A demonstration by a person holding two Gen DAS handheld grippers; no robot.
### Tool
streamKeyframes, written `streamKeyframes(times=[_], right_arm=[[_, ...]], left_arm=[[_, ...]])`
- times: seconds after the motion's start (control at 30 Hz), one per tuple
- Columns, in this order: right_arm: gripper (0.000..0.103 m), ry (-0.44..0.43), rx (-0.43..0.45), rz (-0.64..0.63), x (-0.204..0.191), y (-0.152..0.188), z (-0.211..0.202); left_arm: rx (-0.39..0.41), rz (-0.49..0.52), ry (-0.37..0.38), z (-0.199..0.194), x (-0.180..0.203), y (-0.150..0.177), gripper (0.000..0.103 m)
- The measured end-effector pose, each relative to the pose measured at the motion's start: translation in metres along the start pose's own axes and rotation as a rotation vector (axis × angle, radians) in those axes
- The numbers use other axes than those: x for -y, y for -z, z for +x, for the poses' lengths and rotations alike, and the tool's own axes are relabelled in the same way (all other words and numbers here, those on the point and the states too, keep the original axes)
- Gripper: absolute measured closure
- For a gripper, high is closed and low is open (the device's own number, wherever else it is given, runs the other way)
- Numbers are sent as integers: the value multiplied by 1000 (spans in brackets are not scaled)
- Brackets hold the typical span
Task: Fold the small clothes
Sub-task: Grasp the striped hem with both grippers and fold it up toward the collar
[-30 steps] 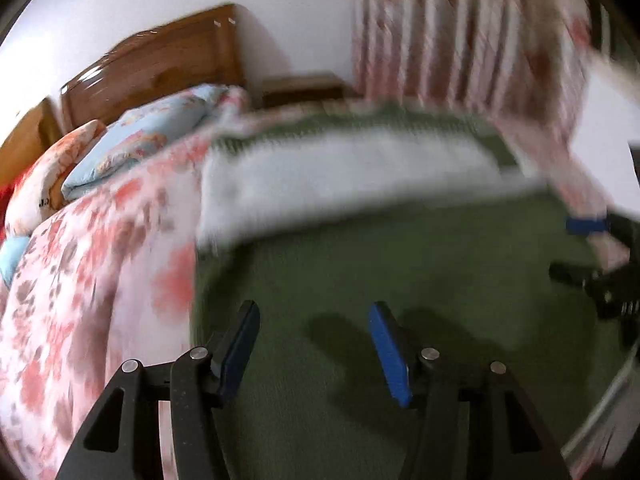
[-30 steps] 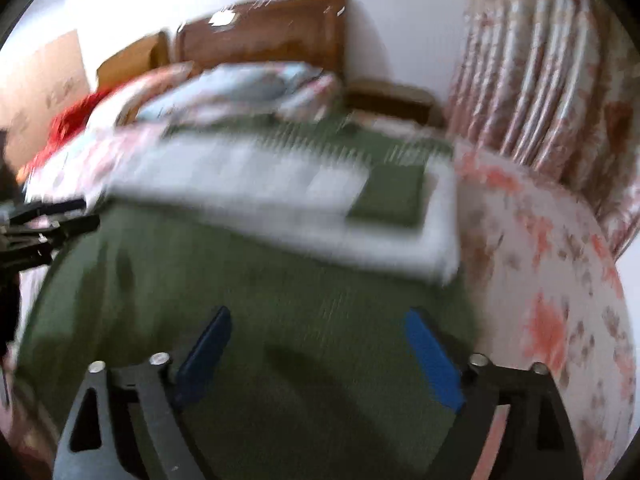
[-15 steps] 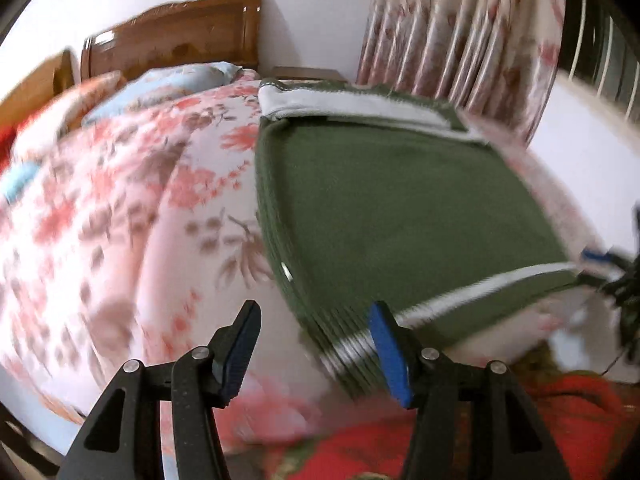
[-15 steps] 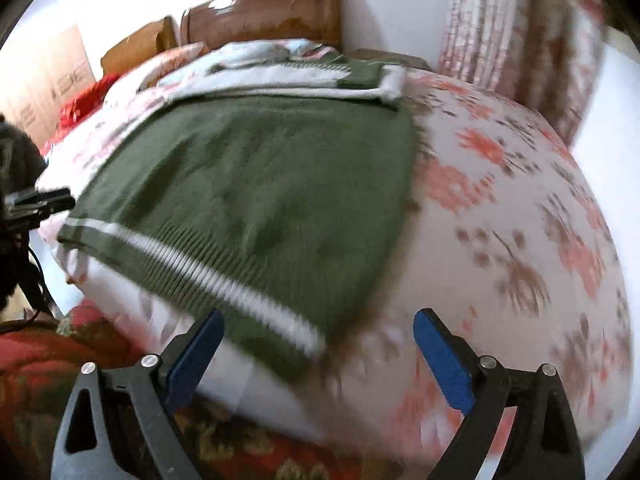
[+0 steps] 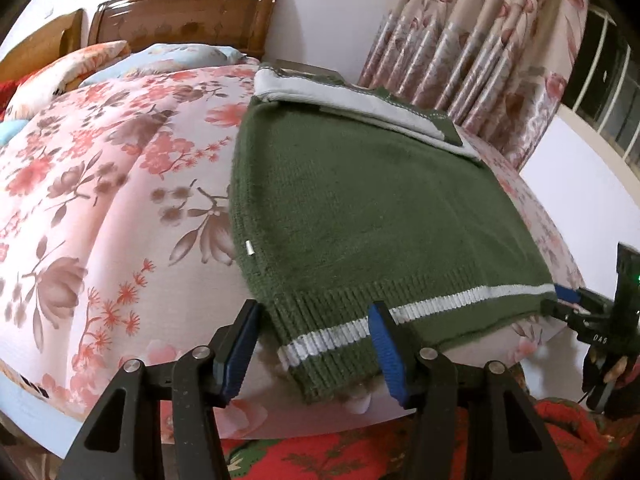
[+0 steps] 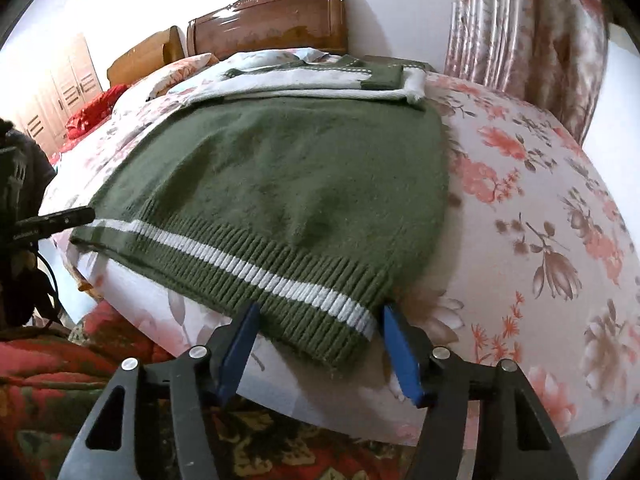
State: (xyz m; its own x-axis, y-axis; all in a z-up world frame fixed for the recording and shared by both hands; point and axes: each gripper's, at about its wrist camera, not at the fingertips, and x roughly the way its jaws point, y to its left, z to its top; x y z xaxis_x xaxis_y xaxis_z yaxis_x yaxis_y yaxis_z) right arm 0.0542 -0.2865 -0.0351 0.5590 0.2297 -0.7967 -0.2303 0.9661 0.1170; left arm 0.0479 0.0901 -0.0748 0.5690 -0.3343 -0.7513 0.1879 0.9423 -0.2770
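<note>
1. A green sweater [image 5: 360, 200] lies flat on the bed [image 5: 100, 200], near the foot end. Its back faces up.
2. The bottom band has ribs & a white stripe [image 6: 248, 268]. It hangs a bit over the bed's edge.
3. At the far end the sweater's white & green part [image 5: 352, 104] is folded over on top.
4. A tiny white tag [image 5: 249, 247] sticks out on the sweater's left side.
5. The left gripper [image 5: 314, 350] sits at the left corner of the band. Its jaws are spread wide, w/ the corner between the blue pads [image 5: 386, 354]. The pads do not press the knit.
6. The right gripper [image 6: 320, 354] sits at the other corner of the band. Its jaws are spread wide too, one pad on each side of the corner. Nothing is pinched.
7. From the left cam, the right gripper shows far off at the band's right end. From the right cam, the left one shows as a dark bar at the band's left end.
8. The bed cover is pink w/ red & brown flowers.
9. Pillows [image 5: 168, 60] sit by a brown wood headboard [image 5: 188, 16].
10. Flower curtains [image 5: 480, 52] hang past the bed.
11. A red rug [image 6: 52, 380] lies on the floor below the bed.
</note>
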Motion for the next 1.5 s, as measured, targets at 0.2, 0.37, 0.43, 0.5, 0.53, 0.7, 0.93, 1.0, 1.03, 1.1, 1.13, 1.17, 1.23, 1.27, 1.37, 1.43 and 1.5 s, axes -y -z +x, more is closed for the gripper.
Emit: streamKeyframes(times=[0.2,0.37,0.43,0.5,0.53,0.7,0.93,1.0,1.03,1.1,1.13,1.17,1.23,1.27,1.37,1.43,1.5], right_arm=[[0,14,12,0,2,4,-3],[0,42,29,-29,-5,5,1],[0,48,34,-32,-4,6,1],[0,46,40,-31,-3,7,0],[0,41,53,-36,-3,7,-2],[0,-14,80,14,1,7,-3],[0,-95,125,13,5,8,-32],[0,-126,113,-20,-2,15,-43],[0,-153,95,-41,-7,23,-50],[0,-192,63,-71,-14,39,-60],[0,-215,42,-84,-18,47,-65],[0,-239,28,-94,-23,55,-71],[0,-256,26,-112,-30,62,-80],[0,-256,40,-121,-34,59,-86],[0,-266,135,-95,-31,30,-100],[0,-237,195,-89,-28,2,-105],[0,-211,256,-80,-22,-33,-105]], left_arm=[[1,14,-36,1,5,-2,44],[-20,18,-77,3,9,-4,46],[-31,16,-115,3,9,-5,59],[-55,13,-118,4,10,-7,77],[-80,-4,-57,5,8,-9,88],[-88,-29,60,8,5,-14,90],[-20,-66,188,-40,-6,-4,90],[-39,-44,191,-52,-6,4,90],[-57,-33,200,-61,-6,13,90],[-80,-30,231,-76,-12,29,90],[-80,-38,253,-84,-15,37,90],[-73,-47,277,-91,-17,42,90],[-23,-62,336,-102,-19,41,90],[0,-68,354,-106,-18,38,90],[126,-80,415,-114,-12,2,90],[215,-87,434,-114,-9,-28,89],[279,-54,364,-101,-3,-65,89]])
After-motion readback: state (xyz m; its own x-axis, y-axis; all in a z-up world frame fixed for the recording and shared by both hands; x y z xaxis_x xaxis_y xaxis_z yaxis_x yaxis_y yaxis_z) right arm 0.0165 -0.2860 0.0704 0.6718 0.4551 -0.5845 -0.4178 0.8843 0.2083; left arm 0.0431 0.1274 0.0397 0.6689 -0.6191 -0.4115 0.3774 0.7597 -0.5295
